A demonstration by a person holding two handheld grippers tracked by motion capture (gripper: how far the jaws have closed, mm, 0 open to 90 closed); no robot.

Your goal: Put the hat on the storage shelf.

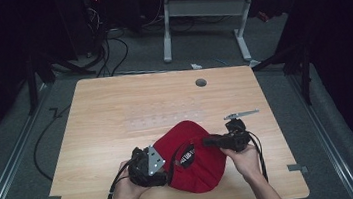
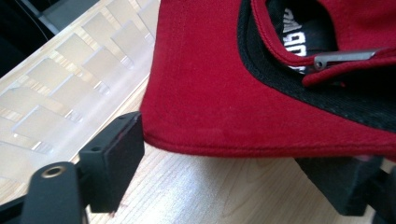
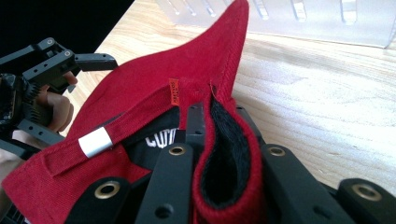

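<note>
The right gripper (image 3: 210,154) clamps the back edge of a red cap (image 1: 194,158), its 2 jaws pinched tight on the fabric. The left gripper (image 2: 224,172) stands open, the cap's rim lying between its 2 jaws without being pressed, above the table (image 1: 115,111).

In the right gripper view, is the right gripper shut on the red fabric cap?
Yes: the right gripper pinches a fold of the red fabric cap between its jaws.
</note>
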